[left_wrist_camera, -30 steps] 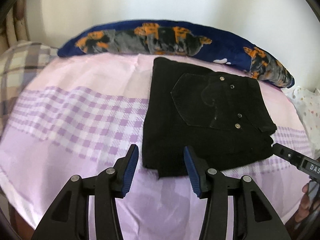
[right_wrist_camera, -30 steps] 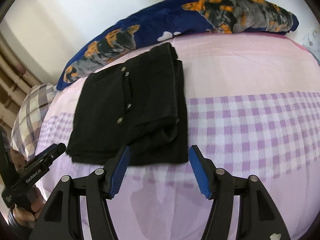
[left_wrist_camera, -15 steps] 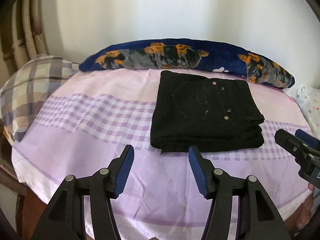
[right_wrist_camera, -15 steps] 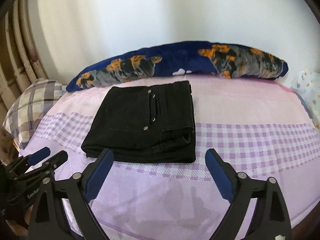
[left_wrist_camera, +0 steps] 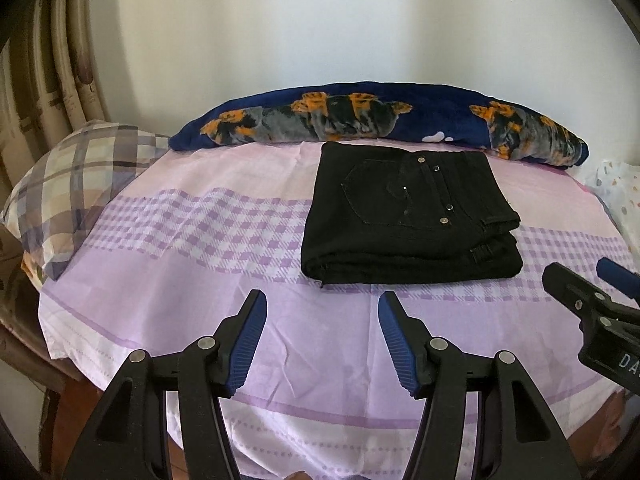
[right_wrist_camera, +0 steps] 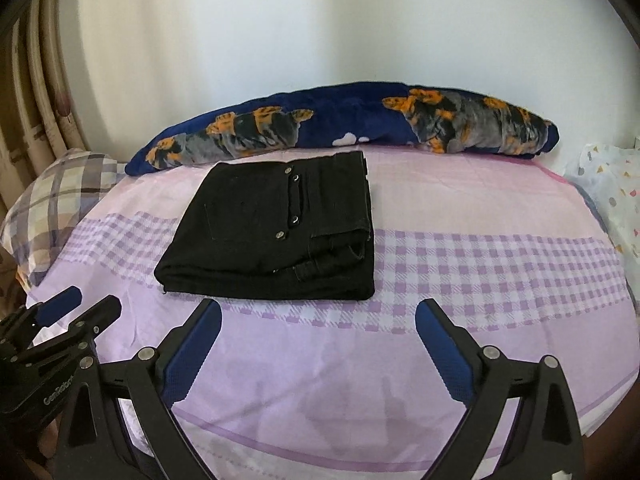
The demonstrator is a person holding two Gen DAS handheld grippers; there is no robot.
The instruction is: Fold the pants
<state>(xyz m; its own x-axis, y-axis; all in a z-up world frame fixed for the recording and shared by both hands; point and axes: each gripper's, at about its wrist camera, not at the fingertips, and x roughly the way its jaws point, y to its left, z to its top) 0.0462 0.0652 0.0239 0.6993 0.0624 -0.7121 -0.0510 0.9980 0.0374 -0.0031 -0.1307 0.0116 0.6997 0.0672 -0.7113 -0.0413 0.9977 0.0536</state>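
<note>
Both grippers have backed away from the folded black denim pants [left_wrist_camera: 408,216] at twelve o'clock, left gripper [left_wrist_camera: 322,340] parted and empty, right gripper [right_wrist_camera: 318,344] opening with nothing between; best retreat straight, sparing the lilac checked sheet [left_wrist_camera: 192,232].

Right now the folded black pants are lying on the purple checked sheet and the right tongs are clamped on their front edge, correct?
Not quite. The folded black pants do lie on the purple checked sheet, but the right tongs grip nothing: the right wrist view shows them opening, short of the front edge.
</note>
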